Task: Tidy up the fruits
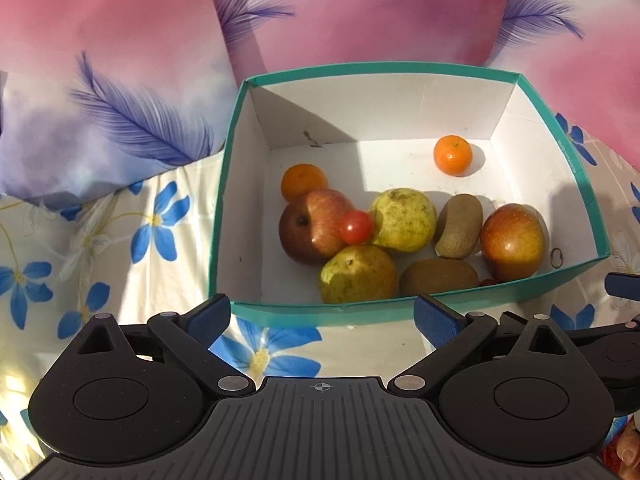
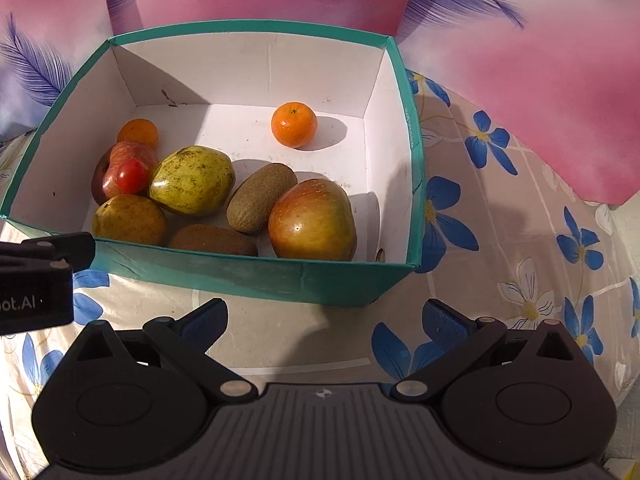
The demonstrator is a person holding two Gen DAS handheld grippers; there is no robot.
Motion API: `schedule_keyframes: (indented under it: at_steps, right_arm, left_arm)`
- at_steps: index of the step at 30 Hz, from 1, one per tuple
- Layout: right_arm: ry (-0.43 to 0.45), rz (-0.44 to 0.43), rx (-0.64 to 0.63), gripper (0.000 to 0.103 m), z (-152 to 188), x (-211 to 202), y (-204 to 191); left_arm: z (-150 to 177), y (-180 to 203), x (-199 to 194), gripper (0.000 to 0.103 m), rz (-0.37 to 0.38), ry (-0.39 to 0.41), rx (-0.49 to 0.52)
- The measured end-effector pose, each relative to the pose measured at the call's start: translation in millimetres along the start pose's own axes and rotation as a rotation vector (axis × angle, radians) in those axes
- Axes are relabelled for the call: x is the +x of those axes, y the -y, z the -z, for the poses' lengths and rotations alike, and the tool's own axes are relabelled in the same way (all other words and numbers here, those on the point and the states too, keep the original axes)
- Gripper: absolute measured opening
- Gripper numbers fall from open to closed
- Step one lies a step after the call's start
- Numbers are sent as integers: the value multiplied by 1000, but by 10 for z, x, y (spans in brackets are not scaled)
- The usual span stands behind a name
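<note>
A teal box [image 1: 224, 184] [image 2: 280, 276] with a white inside holds the fruit. In it lie two red apples [image 1: 310, 226] [image 2: 312, 220], a small tomato [image 1: 356, 227] [image 2: 131, 175], two yellow-green pears [image 1: 402, 220] [image 2: 192, 180], two kiwis [image 1: 458, 226] [image 2: 260, 198] and two tangerines, one of them [image 1: 453, 155] [image 2: 294, 124] alone near the far wall. My left gripper [image 1: 322, 316] stands open just short of the box's near wall, nothing between its fingers. My right gripper [image 2: 326, 320] is open too, in front of the box's near right corner.
The box rests on a bedsheet [image 1: 120, 240] [image 2: 500, 240] printed with blue flowers. Pink and lilac pillows [image 1: 360, 12] [image 2: 540, 80] with feather prints rise behind it. The other gripper's body [image 2: 36, 280] shows at the left edge of the right wrist view.
</note>
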State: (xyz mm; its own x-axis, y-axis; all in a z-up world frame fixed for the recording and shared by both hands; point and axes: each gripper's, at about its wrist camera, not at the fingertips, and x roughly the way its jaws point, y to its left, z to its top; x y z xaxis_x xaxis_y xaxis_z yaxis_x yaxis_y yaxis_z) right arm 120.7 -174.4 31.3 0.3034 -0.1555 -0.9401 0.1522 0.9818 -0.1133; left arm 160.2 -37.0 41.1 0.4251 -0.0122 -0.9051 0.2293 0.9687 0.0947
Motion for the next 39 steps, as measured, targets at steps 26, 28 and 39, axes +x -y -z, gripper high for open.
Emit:
schedule_keyframes:
  at_steps: [26,28,39]
  right_arm:
    - [-38,42,-6,103,-89,78,12]
    - [-37,42,-6,103,-91,78,9]
    - [-31,37,-5,103,-78,58,17]
  left_arm:
    - [25,-23,25,101,-23,-26,27]
    - [31,-11,25,101,-18,-26,32]
    - [47,33,16,101,-27,-26,50]
